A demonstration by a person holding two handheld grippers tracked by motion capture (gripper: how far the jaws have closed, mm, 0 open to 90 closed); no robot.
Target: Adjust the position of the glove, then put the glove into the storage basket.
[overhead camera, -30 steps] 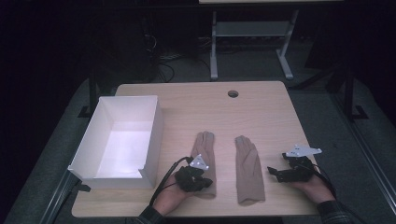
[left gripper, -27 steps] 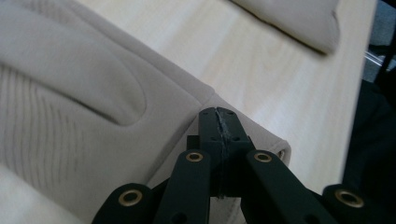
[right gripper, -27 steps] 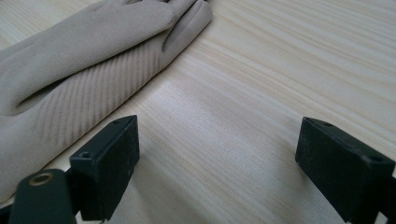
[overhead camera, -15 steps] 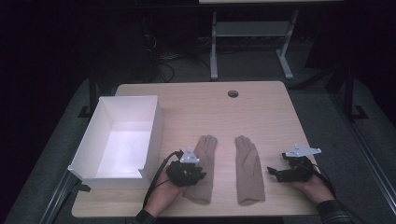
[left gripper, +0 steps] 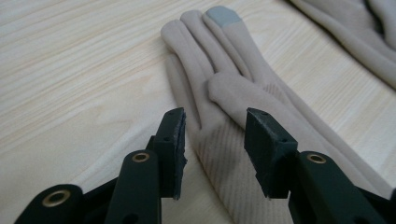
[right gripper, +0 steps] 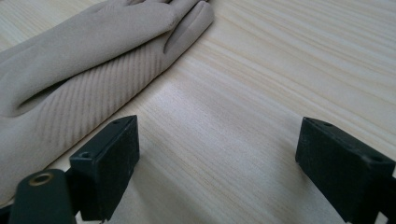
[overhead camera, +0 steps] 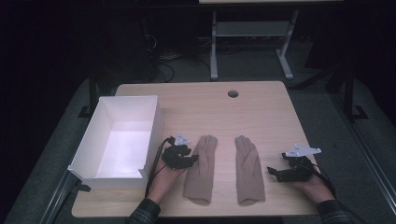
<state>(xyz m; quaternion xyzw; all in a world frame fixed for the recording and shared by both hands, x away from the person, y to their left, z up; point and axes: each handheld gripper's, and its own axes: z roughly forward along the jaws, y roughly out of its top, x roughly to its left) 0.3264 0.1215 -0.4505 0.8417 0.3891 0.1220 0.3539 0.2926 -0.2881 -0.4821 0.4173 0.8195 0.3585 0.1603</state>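
The left tongs [left gripper: 212, 149] have just been spreading and stand half-spread over the left glove [overhead camera: 201, 168], nothing pinched. The right tongs [right gripper: 219, 163] are spread wide over bare desk [overhead camera: 261, 112], beside the right glove [overhead camera: 249, 170]. A shallow pinch could bunch the fabric and let it slip

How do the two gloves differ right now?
The left glove lies tilted, fingertips leaning right; the right glove lies nearly straight. The left tool reaches the left glove's edge; the right tool sits apart from the right glove. Both are beige, flat, fingers pointing away.
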